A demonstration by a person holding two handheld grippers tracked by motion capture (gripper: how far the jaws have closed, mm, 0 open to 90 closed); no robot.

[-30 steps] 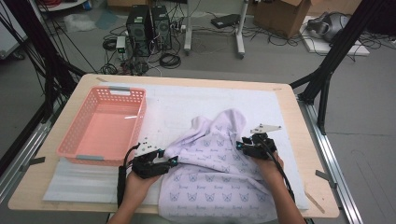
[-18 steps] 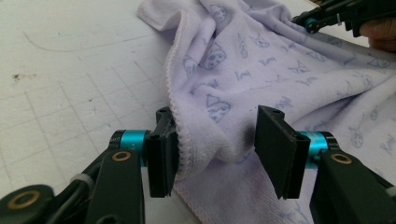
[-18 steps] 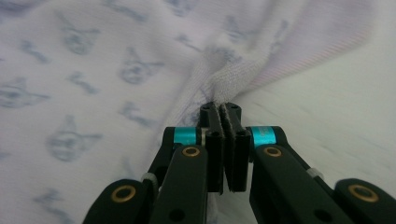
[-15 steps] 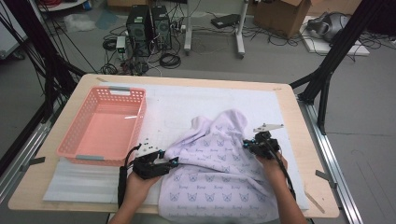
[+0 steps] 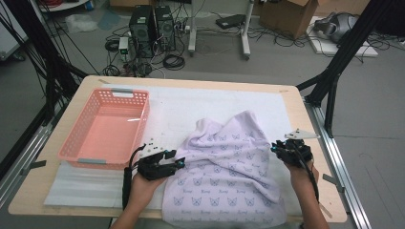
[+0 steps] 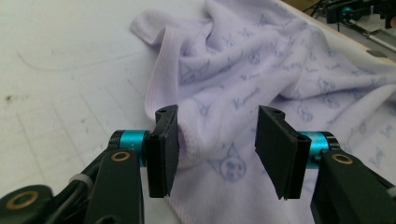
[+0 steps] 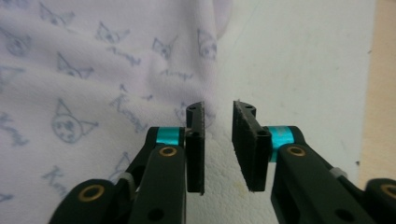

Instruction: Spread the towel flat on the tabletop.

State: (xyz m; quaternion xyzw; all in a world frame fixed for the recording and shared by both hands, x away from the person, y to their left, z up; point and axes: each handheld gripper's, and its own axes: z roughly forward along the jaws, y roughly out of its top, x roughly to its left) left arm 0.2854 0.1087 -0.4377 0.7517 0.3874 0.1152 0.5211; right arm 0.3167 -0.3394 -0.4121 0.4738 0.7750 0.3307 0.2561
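Left fingers: the left gripper (image 6: 217,154) has its jaws spread, a hemmed fold of the towel (image 6: 261,79) lying between them, pads not pressing on it.
Right fingers: the right gripper (image 7: 218,144) has just been opening; a narrow gap, nothing between the pads, towel edge just beyond the tips.
Towel: lilac, cat-face print, rumpled on the white mat (image 5: 191,107), right of centre, near edge reaching the table front.
Basket: pink basket (image 5: 76,143) at left, apart from the towel.
Table: wooden table (image 5: 313,138) beneath.

Table (image 5: 305,107): mat (image 5: 191,107), basket (image 5: 107,126), towel (image 5: 229,176)
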